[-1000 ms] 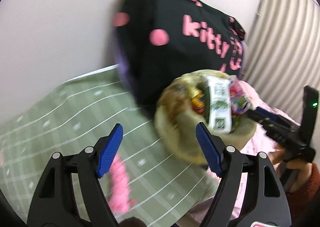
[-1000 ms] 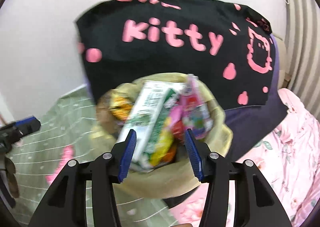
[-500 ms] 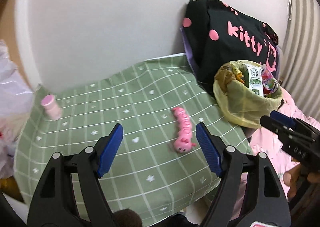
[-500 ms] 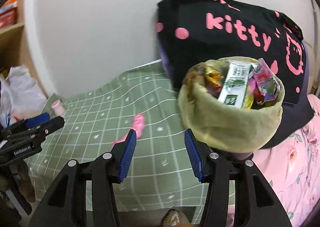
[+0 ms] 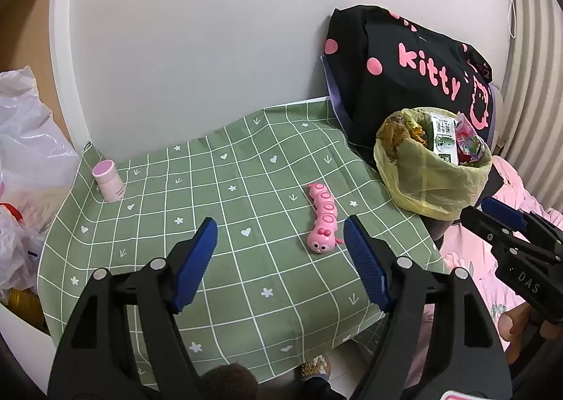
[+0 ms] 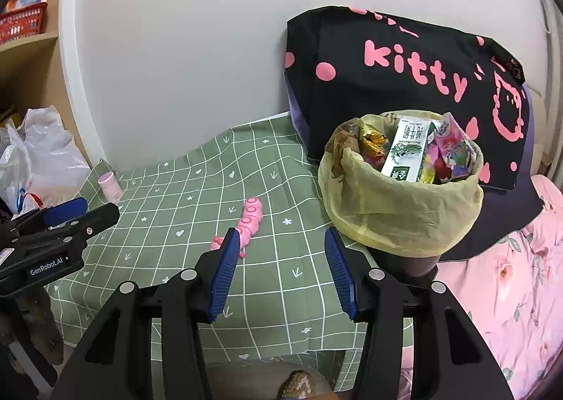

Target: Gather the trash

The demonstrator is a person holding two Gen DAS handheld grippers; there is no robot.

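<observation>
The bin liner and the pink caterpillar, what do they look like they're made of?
Bin liner: thin yellowish plastic film, by the look; it is translucent, wrinkled and folded over the rim. Pink caterpillar: probably hard moulded plastic, smooth and glossy, with rounded segments that catch the light.

A home bedroom: pink floral bedding [image 6: 510, 280], a black "kitty" cushion [image 6: 404, 83], a pink caterpillar toy [image 5: 322, 224], curtains [image 5: 535, 90].
</observation>
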